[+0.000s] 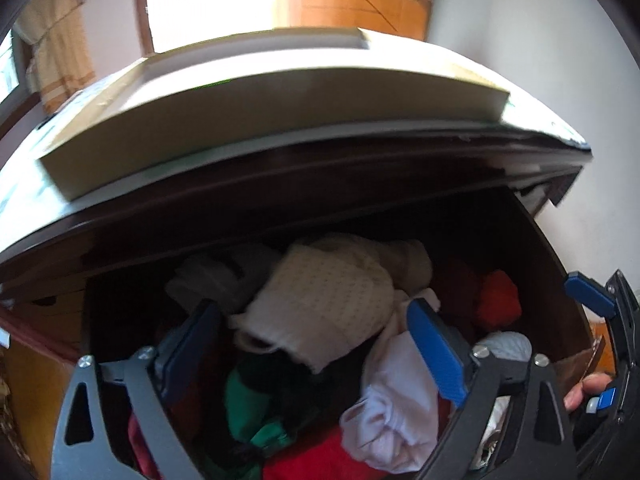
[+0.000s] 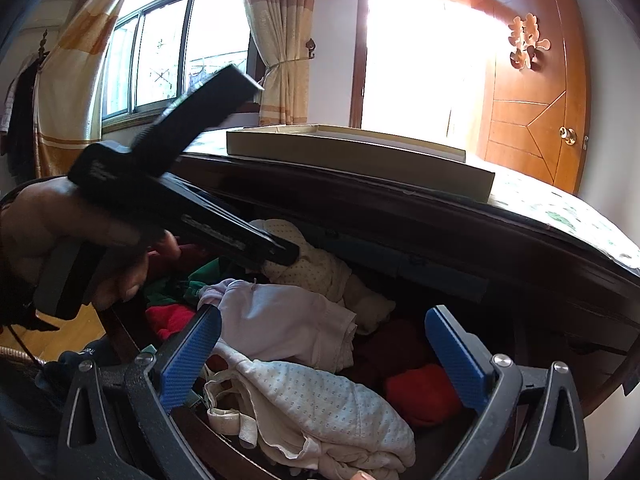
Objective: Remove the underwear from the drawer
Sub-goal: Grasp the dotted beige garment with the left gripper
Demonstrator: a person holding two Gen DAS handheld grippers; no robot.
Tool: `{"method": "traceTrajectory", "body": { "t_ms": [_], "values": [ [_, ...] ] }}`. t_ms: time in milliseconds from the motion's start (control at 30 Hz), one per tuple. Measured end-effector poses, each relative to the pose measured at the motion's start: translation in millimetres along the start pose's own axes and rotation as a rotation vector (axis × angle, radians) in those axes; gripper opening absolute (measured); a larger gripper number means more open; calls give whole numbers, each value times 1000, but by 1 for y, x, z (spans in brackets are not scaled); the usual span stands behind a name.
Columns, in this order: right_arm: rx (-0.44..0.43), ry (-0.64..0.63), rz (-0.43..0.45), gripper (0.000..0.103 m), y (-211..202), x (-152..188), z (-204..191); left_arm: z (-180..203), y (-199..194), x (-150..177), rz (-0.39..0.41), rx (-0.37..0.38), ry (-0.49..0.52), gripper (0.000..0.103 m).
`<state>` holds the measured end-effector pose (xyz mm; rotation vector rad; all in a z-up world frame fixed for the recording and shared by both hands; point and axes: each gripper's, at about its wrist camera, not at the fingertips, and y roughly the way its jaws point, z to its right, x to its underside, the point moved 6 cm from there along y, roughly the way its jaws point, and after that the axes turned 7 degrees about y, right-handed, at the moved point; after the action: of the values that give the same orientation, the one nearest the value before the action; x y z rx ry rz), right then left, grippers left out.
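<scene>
Legible text/signs: 1 item.
- Door (image 2: 536,92), upper right of right-wrist view: cut-out decoration (image 2: 527,47), looks like a Chinese double-happiness char.; glare, not fully certain.
- Black hand-held gripper (image 2: 176,200), left of same view: faint marks on body, too blurred to read.
- Left-wrist view: nothing readable.

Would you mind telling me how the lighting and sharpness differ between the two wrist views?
Left wrist view: motion-blurred throughout, the drawer interior dark, the doorway behind blown out. Right wrist view: sharper, though the doorway glares white, the left gripper shows as a dark silhouette, and fisheye bending curves the dresser top.
</scene>
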<state>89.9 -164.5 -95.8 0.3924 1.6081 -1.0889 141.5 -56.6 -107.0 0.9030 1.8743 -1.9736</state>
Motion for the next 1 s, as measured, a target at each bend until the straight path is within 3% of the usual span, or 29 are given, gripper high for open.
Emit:
{"method": "traceTrajectory", "body": {
  "t_ms": [67, 200, 267, 600, 867, 1000],
  "values": [
    [3, -8, 2, 103, 0, 0, -1, 2, 7, -1, -21, -22, 26, 83],
    [8, -19, 7, 103, 0, 1, -3, 7, 18, 4, -71, 14, 53, 36],
    [10, -19, 9, 103, -1, 0, -3, 7, 11, 4, -50, 28, 48, 30],
    [15, -12, 7, 103, 0, -1, -1, -13, -54, 42, 114, 101, -78, 27],
    [10, 1, -16, 103, 2, -3, 4, -21, -62, 59, 92, 95, -113, 27],
    [-11, 40, -26, 103, 3, -3, 9, -24, -51, 74, 5, 55, -43, 28]
  ]
}}
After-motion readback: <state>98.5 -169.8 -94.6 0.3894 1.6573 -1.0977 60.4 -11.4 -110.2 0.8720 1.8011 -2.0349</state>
